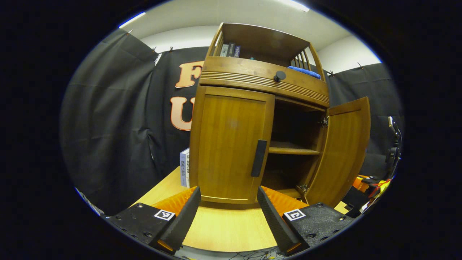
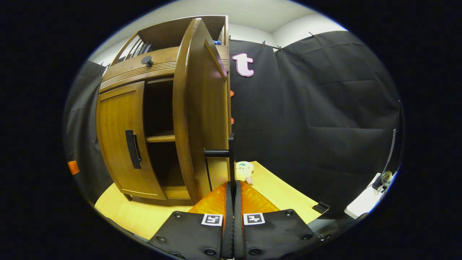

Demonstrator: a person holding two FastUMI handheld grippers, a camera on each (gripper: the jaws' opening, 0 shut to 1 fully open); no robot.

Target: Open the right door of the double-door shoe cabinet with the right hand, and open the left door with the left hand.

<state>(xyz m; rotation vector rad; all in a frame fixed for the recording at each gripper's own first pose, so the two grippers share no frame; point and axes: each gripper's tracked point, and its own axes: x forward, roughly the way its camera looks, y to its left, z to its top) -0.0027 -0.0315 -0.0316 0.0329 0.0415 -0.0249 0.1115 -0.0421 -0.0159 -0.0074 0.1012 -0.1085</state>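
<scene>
Shoe cabinet [image 1: 252, 119] stands on the worktop [image 1: 223, 227]. Right door [image 2: 196, 115] swung open, right hand-held gripper [image 2: 232, 196] clamped on its handle [image 2: 231, 159]. Left door [image 1: 231, 144] closed (handle [image 1: 258, 158] untouched); left hand-held gripper [image 1: 228, 206] fingers apart, near it.

Left gripper view faces the shoe cabinet [image 1: 260, 119] head-on, close; right gripper view sees it obliquely from its right.

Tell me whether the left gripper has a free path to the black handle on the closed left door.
Probably yes. The left gripper is open and faces the closed wooden left door, with its black bar handle ahead, slightly toward one finger. Only bare light wooden tabletop lies between.
</scene>
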